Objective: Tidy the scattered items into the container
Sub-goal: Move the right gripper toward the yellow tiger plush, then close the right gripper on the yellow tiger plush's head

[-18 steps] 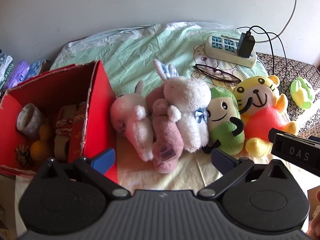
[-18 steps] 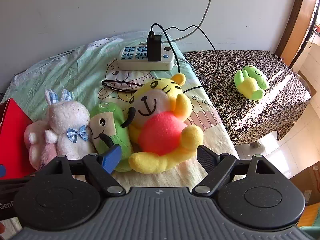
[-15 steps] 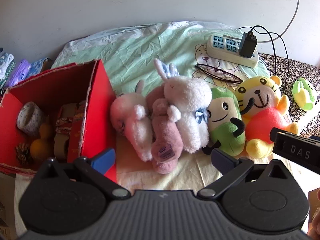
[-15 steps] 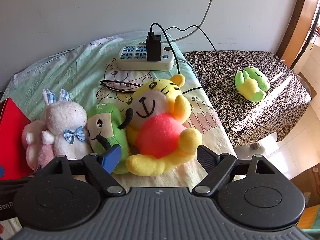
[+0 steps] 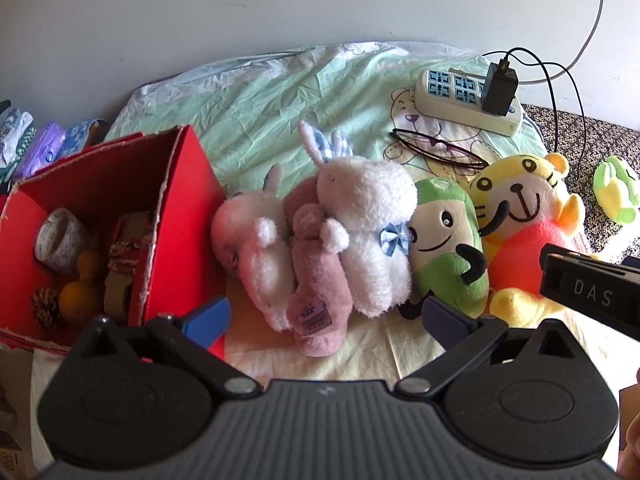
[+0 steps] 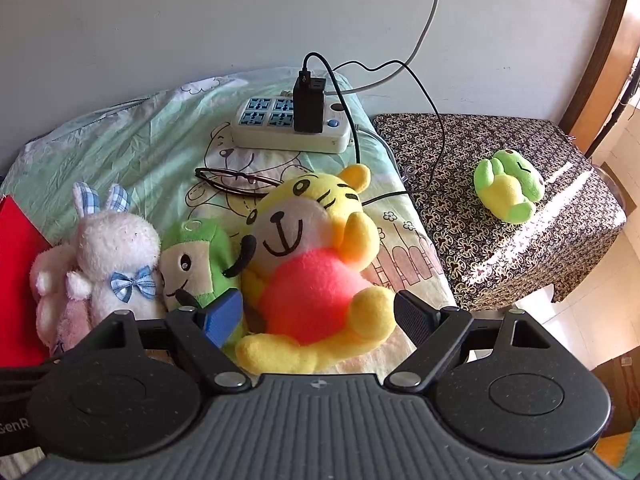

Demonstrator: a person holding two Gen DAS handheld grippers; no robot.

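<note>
A red cardboard box [image 5: 182, 200] stands at the left with tape rolls and small items inside. Beside it lie a white rabbit [image 5: 364, 236], a pink plush [image 5: 316, 280], a pale pink plush [image 5: 256, 252], a green plush [image 5: 448, 248] and a yellow tiger with a red belly [image 5: 524, 232]. My left gripper [image 5: 324, 316] is open and empty, in front of the pink plush. My right gripper [image 6: 320, 316] is open, its fingers on either side of the tiger [image 6: 316, 264], not closed on it. The rabbit [image 6: 116, 256] and green plush [image 6: 196, 260] lie left of the tiger.
A power strip with a charger [image 6: 292, 124] and glasses [image 6: 236, 180] lie on the green sheet behind the toys. A small green frog plush [image 6: 508, 188] sits on a patterned cloth-covered stand at the right. Folded packets [image 5: 36, 144] lie behind the box.
The right gripper has moved forward and a little right, so the tiger sits lower and nearer between its fingers. The left gripper has barely moved.
</note>
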